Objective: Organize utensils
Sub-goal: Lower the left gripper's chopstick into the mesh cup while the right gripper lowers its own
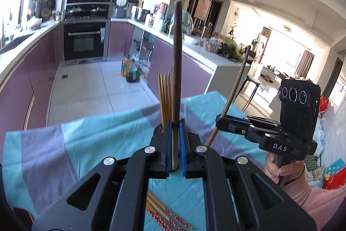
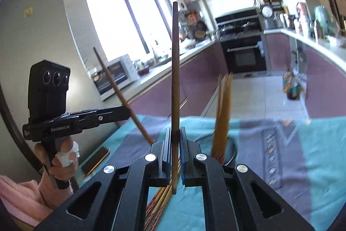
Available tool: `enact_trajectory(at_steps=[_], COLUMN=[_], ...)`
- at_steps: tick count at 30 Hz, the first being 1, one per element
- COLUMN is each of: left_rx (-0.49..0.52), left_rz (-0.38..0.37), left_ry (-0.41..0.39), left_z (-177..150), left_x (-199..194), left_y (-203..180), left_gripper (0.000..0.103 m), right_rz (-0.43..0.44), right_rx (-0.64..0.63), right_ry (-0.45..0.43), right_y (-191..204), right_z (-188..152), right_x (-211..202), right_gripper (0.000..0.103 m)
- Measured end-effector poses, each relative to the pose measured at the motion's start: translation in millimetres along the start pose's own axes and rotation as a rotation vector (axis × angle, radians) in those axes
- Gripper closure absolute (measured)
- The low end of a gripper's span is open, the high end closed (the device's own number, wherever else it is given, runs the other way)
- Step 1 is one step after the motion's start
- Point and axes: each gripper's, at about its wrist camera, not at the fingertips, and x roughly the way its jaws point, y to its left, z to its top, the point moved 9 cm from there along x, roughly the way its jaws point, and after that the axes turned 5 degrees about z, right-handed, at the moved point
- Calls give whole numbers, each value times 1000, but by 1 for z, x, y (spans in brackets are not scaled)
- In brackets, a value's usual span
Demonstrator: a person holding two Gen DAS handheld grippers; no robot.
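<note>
My left gripper (image 1: 175, 123) is shut on a dark brown chopstick (image 1: 177, 62) that stands upright between its blue pads. Just behind it, several pale bamboo chopsticks (image 1: 165, 92) stand bunched together. In the right wrist view my right gripper (image 2: 175, 132) is shut on a second dark chopstick (image 2: 175, 70), also upright. To its right the bamboo chopsticks (image 2: 223, 105) stand in a dark round holder (image 2: 232, 151). Each gripper shows in the other's view: the right one (image 1: 218, 120) with its chopstick (image 1: 234, 88) leaning, the left one (image 2: 129, 110) with its chopstick (image 2: 117, 90) slanted.
A teal and grey cloth (image 1: 90, 140) covers the table. Loose chopsticks with red patterned ends (image 1: 170, 217) lie on it below the grippers, also seen as (image 2: 161, 202). A flat dark object (image 2: 95, 160) lies at the cloth's left edge. Kitchen counters and floor lie beyond.
</note>
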Motion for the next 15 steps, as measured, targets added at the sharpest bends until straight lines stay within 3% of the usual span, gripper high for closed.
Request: enact_trajectory(at_steps=[7, 15], left_rx=[33, 61], left_rz=[-3, 31], left_ry=[-21, 118], left_z=[33, 12], left_x=[8, 60], left_y=[-12, -9], left_gripper=[96, 96], right_rz=[-76, -110], right_rx=[-35, -19], right_ry=[-43, 41], right_y=[-18, -36], right_z=[27, 14], right_x=[-1, 34], right_gripper=[97, 97])
